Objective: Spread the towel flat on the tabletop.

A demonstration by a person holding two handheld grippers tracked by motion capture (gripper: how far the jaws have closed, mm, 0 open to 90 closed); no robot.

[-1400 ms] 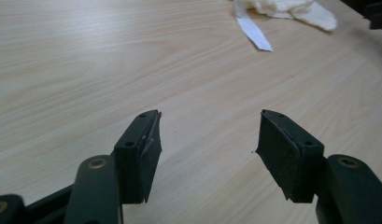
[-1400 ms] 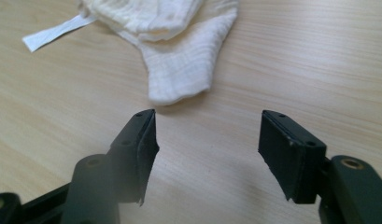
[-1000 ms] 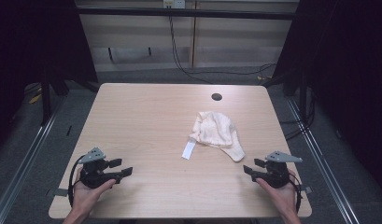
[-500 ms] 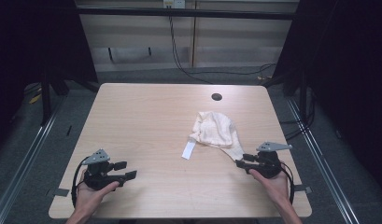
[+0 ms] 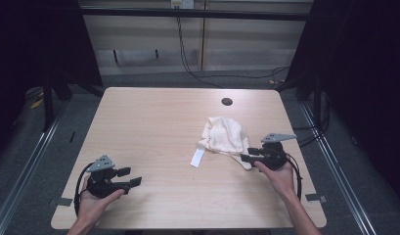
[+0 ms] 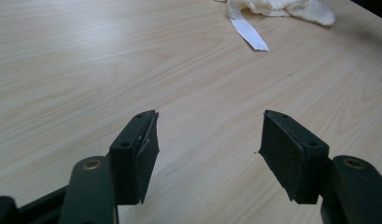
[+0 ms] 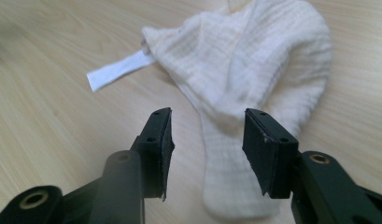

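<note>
- Left gripper (image 5: 133, 182) sitting at the near-left corner of the table (image 5: 153, 122), held in the person's left hand (image 5: 97, 203); jaws standing wide apart with nothing between them, pointing toward the table's middle.
- Left gripper view: its two black pads (image 6: 146, 149) hovering over bare wood, cloth lying well ahead toward the top edge.
- White strap (image 5: 198, 157) lying flat on the table, running out from the cloth's near-left side toward the person; its free end is apart from both grippers.
- Cream cloth (image 5: 223, 135) lying crumpled right of centre, looking like a small knitted cap; can't tell the exact garment.
- Narrow flap of the cloth (image 7: 230, 177) trailing toward the right gripper; in the right gripper view it is lying in the gap between the jaws.
- Right gripper (image 5: 244, 157) held in the right hand (image 5: 278, 176) at the cloth's near-right edge, tips reaching that flap; jaws apart, not pinching it. Can't tell whether the pads are touching the fabric.
- Dark round hole (image 5: 227, 102) sitting in the tabletop beyond the cloth, near the far edge.
</note>
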